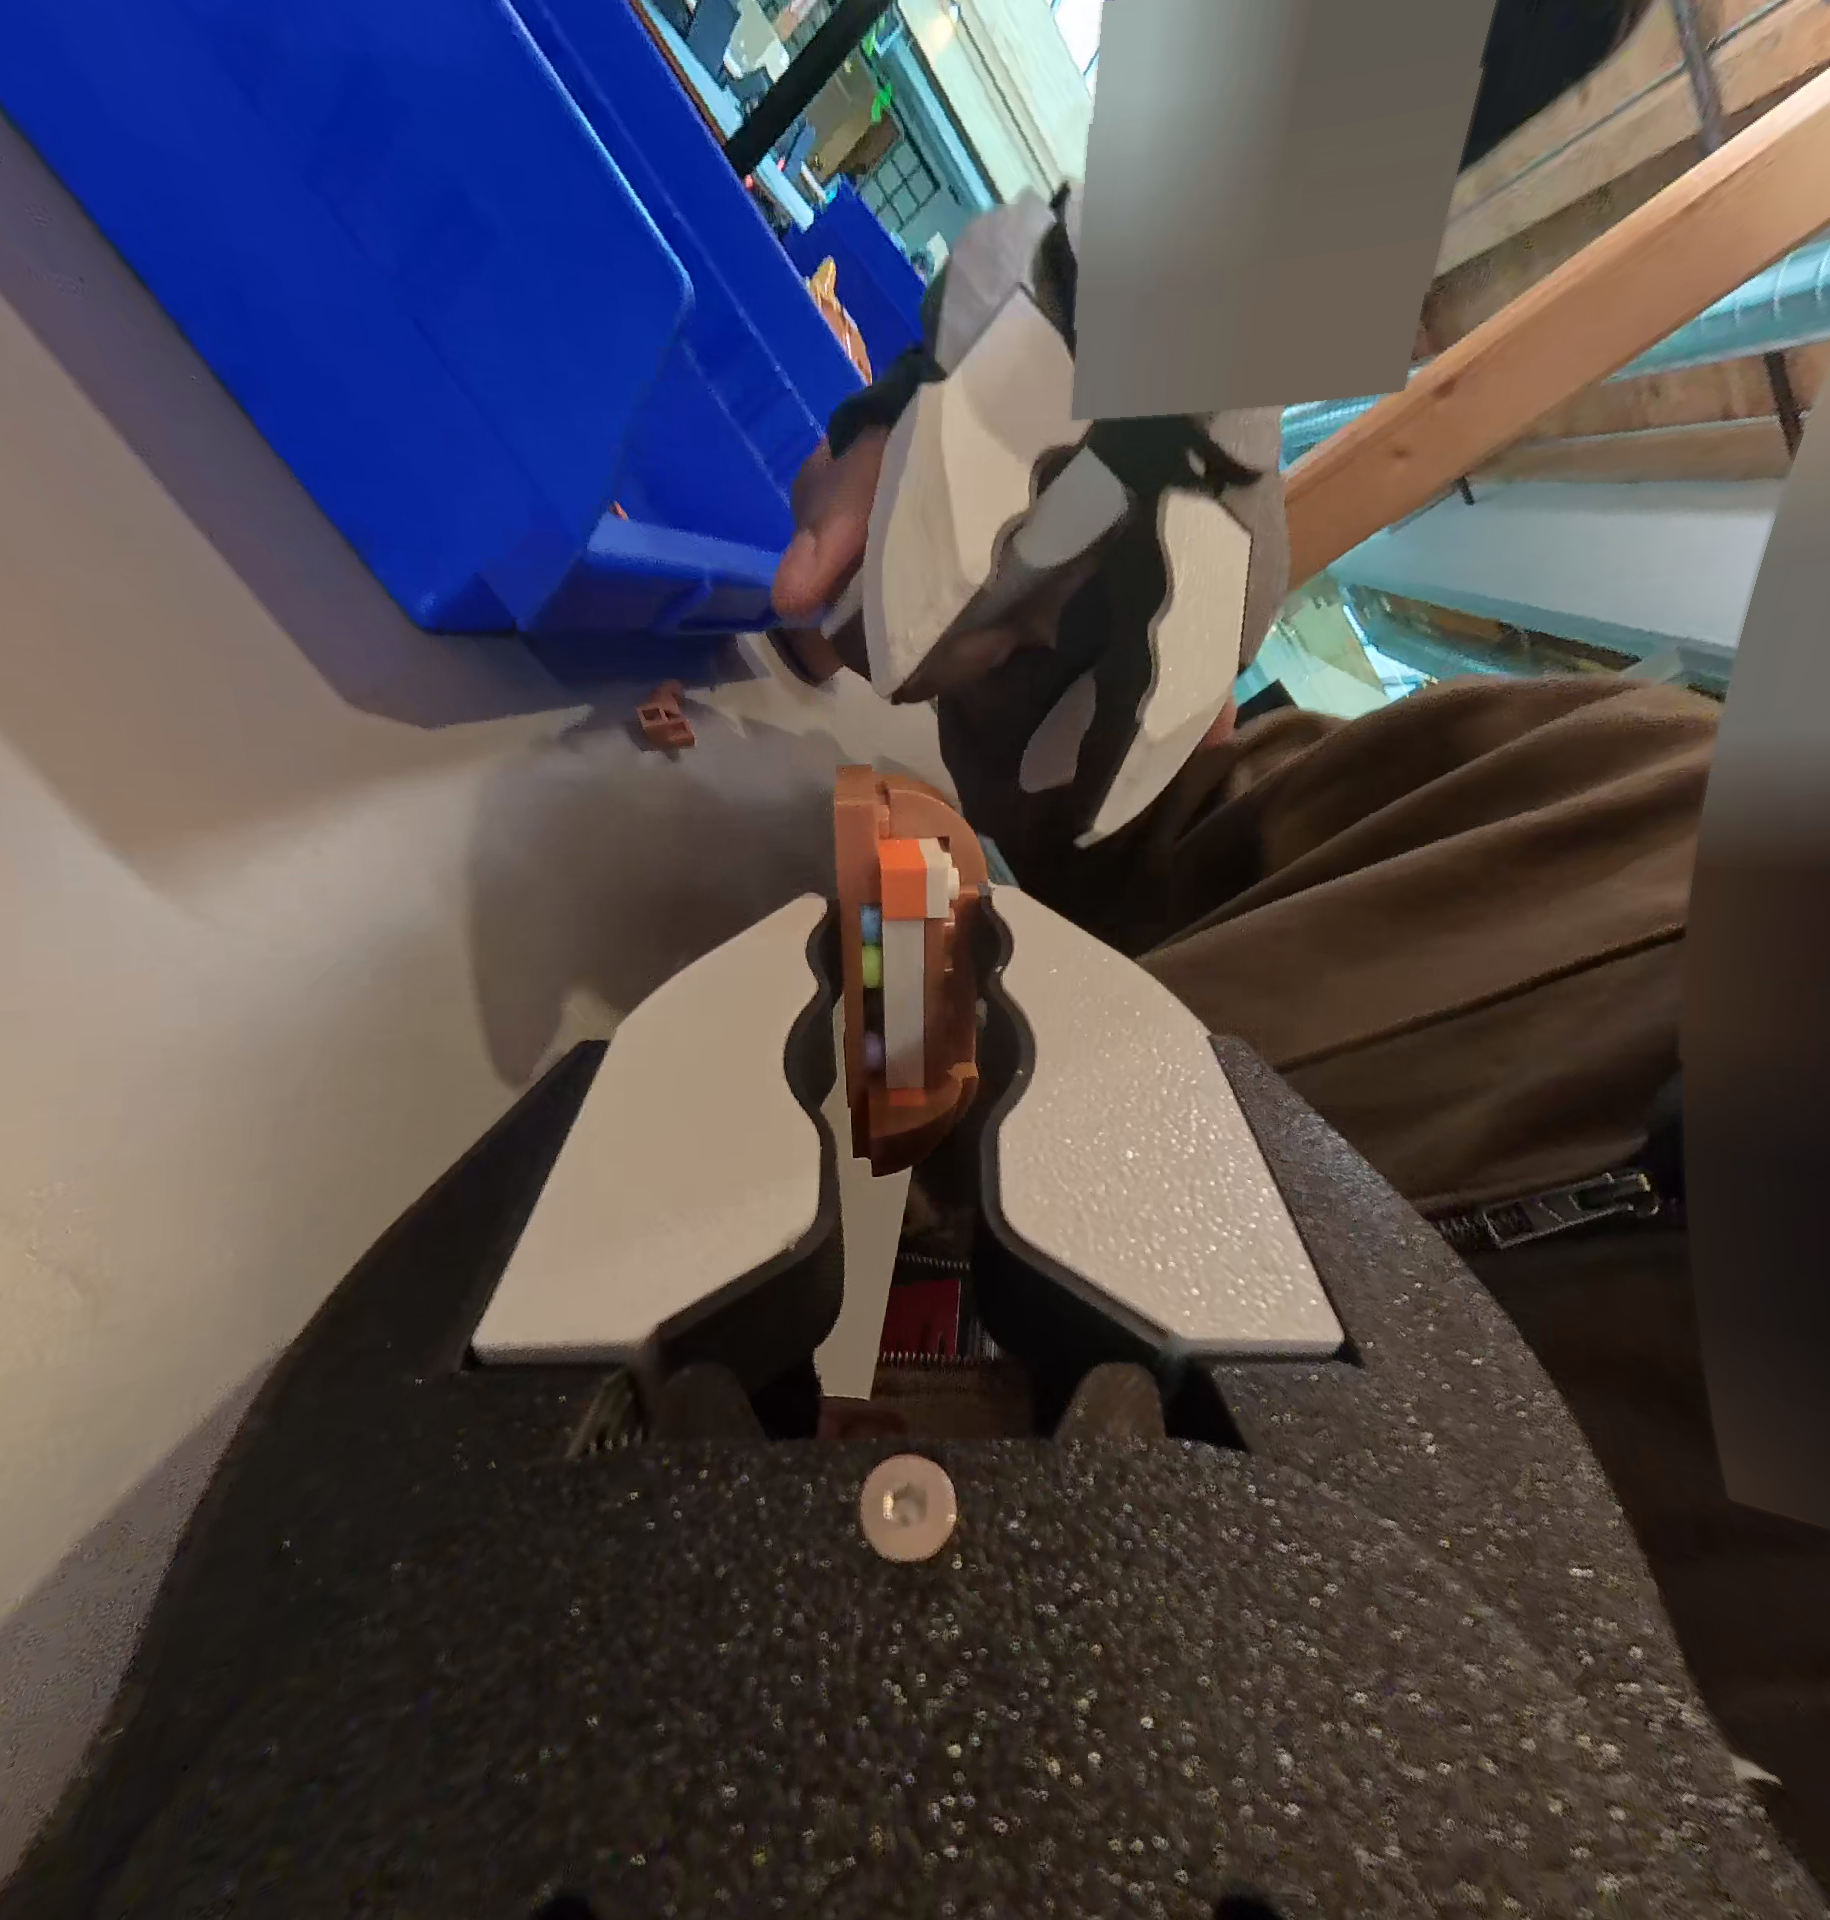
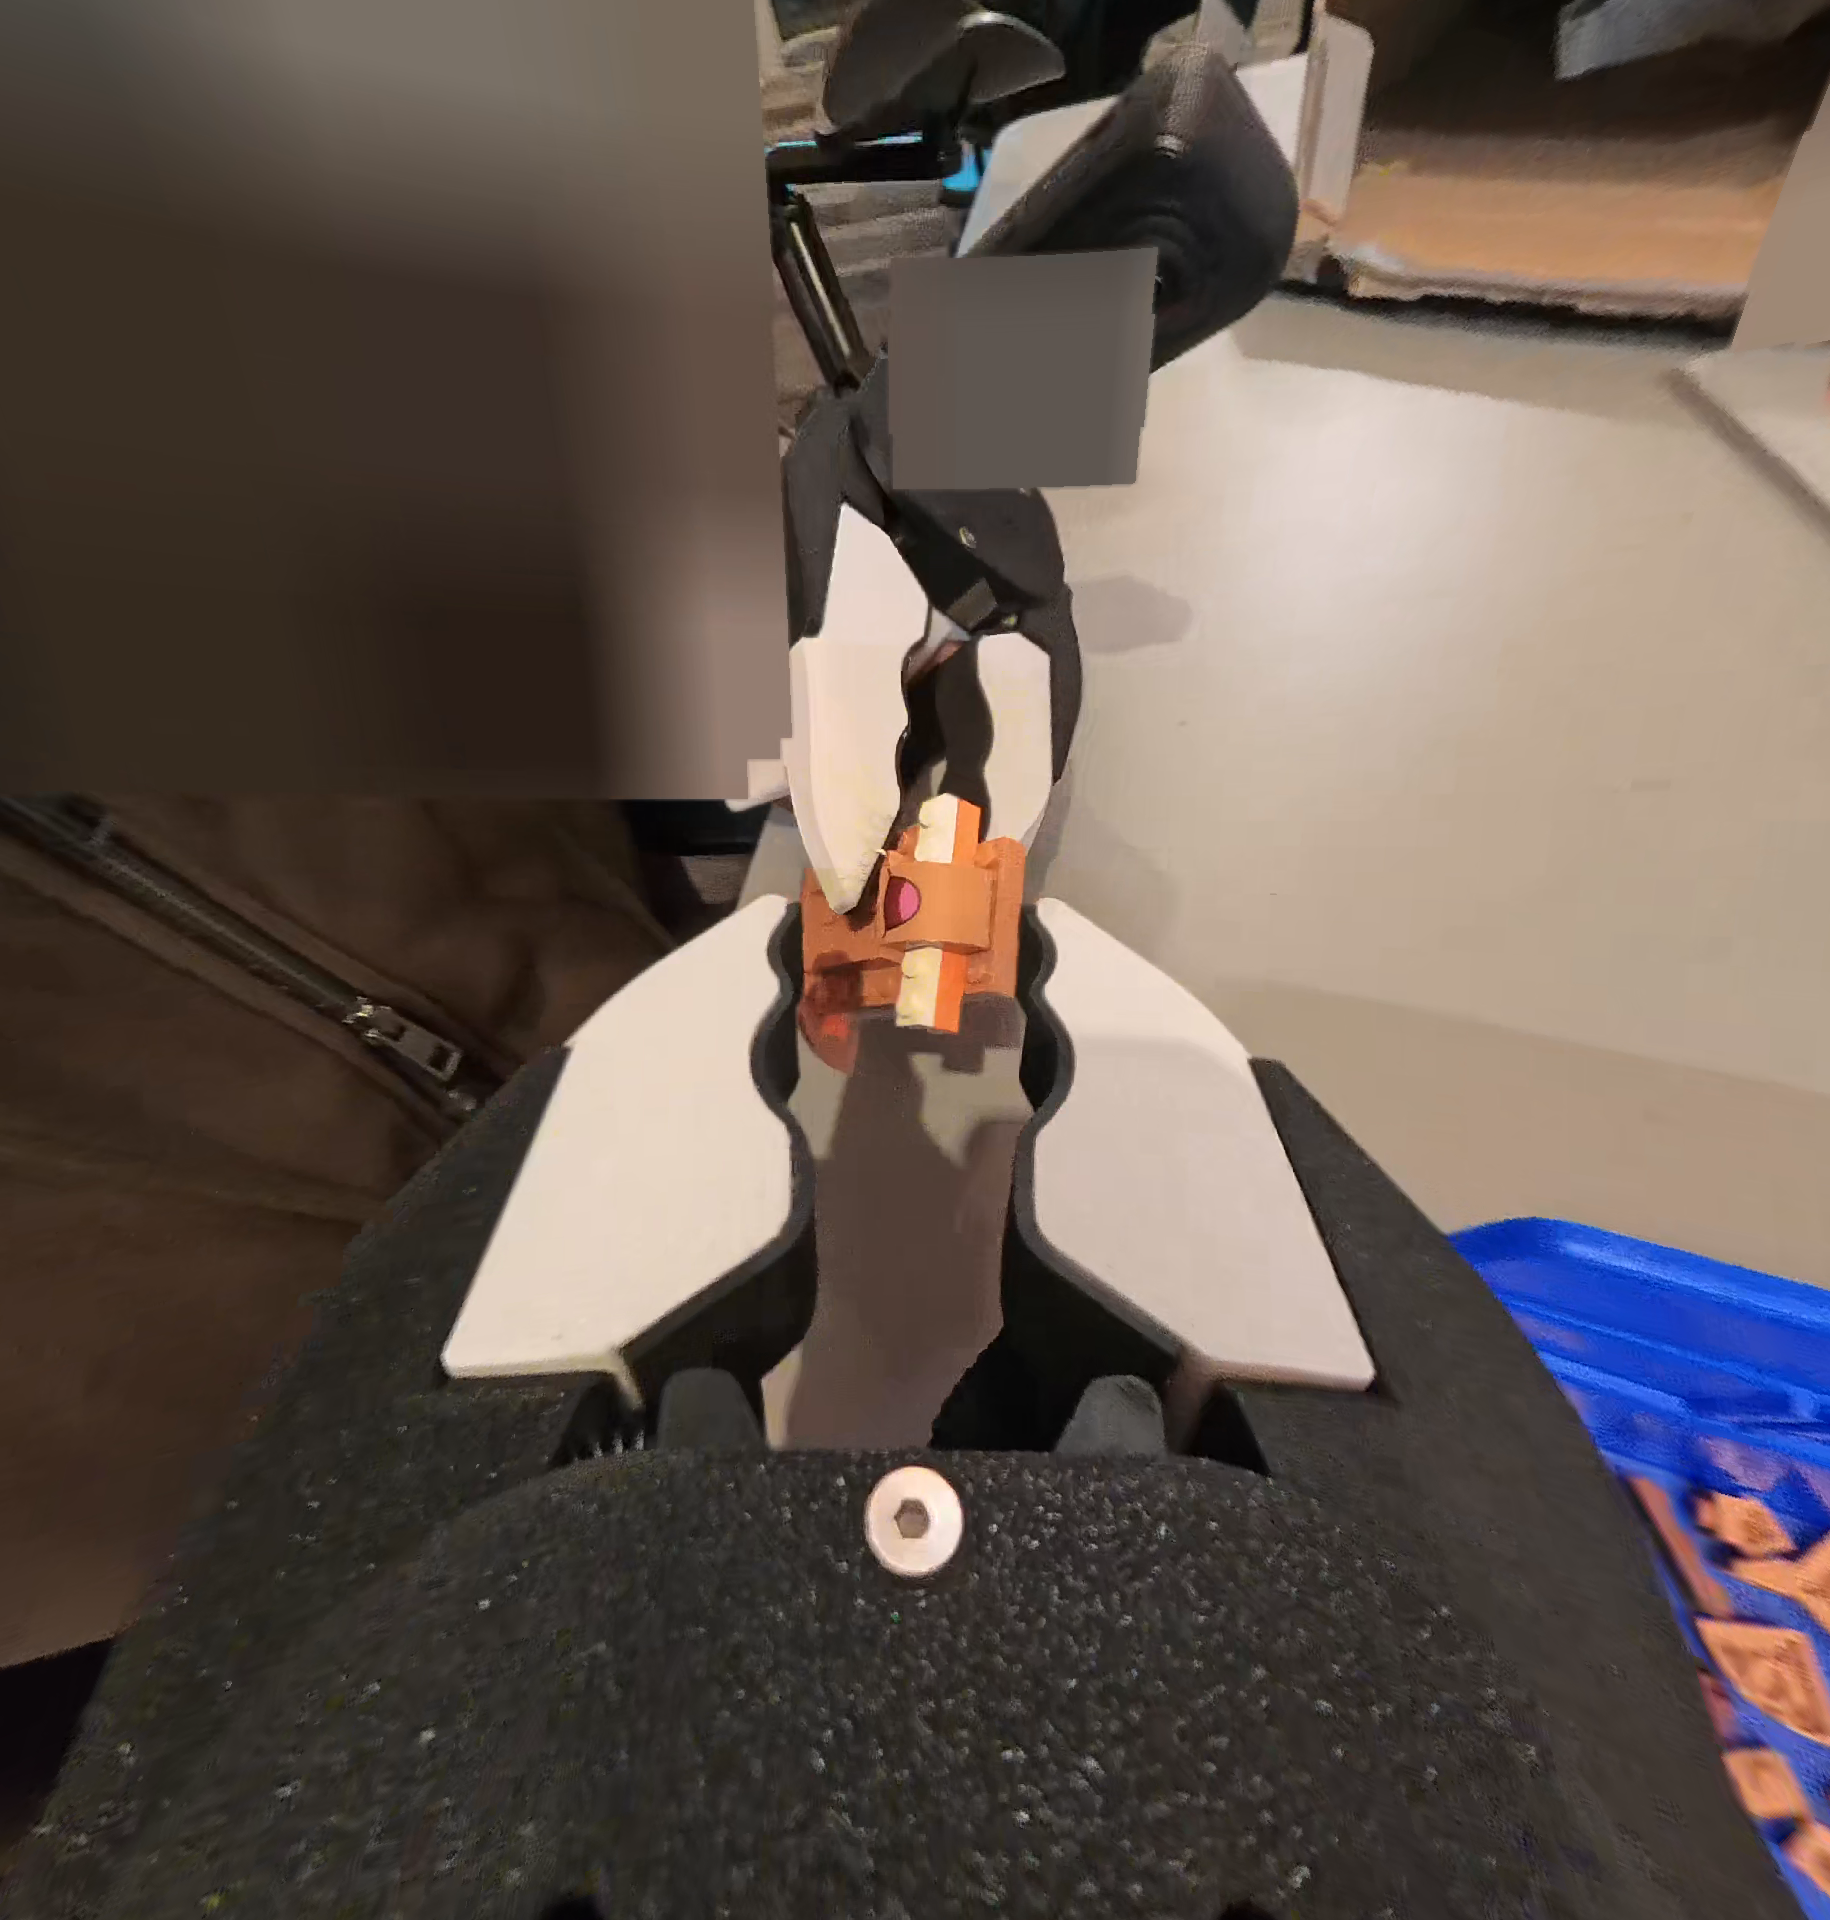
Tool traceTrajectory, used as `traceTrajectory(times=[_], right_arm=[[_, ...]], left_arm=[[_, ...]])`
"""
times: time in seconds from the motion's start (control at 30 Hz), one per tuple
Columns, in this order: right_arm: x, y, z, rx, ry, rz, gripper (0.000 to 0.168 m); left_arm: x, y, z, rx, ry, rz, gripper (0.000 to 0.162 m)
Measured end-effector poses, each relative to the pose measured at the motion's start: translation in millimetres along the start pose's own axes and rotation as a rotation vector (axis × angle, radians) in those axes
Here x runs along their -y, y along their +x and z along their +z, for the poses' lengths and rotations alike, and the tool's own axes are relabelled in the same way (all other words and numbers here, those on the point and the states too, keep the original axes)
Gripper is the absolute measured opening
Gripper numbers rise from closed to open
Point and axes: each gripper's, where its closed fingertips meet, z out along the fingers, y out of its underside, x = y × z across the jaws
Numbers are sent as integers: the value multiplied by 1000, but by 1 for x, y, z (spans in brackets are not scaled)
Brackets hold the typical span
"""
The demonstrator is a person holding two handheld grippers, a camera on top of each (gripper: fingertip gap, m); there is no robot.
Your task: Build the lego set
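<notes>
Pale table (image 1: 215, 831), left gripper (image 1: 906, 925) gripping lego build (image 1: 906, 987) edge-on

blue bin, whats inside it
In the right wrist view, the blue bin holds loose brown lego pieces. Only one corner shows; the rest is cut off by the frame and the right gripper.

Even indoor light, soft shadows on table (image 2: 1410, 727), fisheye warp + blur at edges.
</notes>
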Motion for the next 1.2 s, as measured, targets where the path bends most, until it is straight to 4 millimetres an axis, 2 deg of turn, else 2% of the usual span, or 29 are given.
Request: traceTrajectory(times=[0.23, 0.5, 0.93, 1.2], right_arm=[[-13, -11, 16, 110, -66, 109, 41], [-19, -18, 27, 186, -105, 168, 39], [-24, -20, 29, 240, -121, 208, 25], [-23, -22, 26, 262, -110, 218, 24]], left_arm=[[-19, 8, -1, 2, -79, 24, 24], [-29, 9, -2, 12, -131, 70, 24], [-34, 7, -2, 42, -165, 128, 24], [-33, 9, 1, 56, -179, 170, 24]])
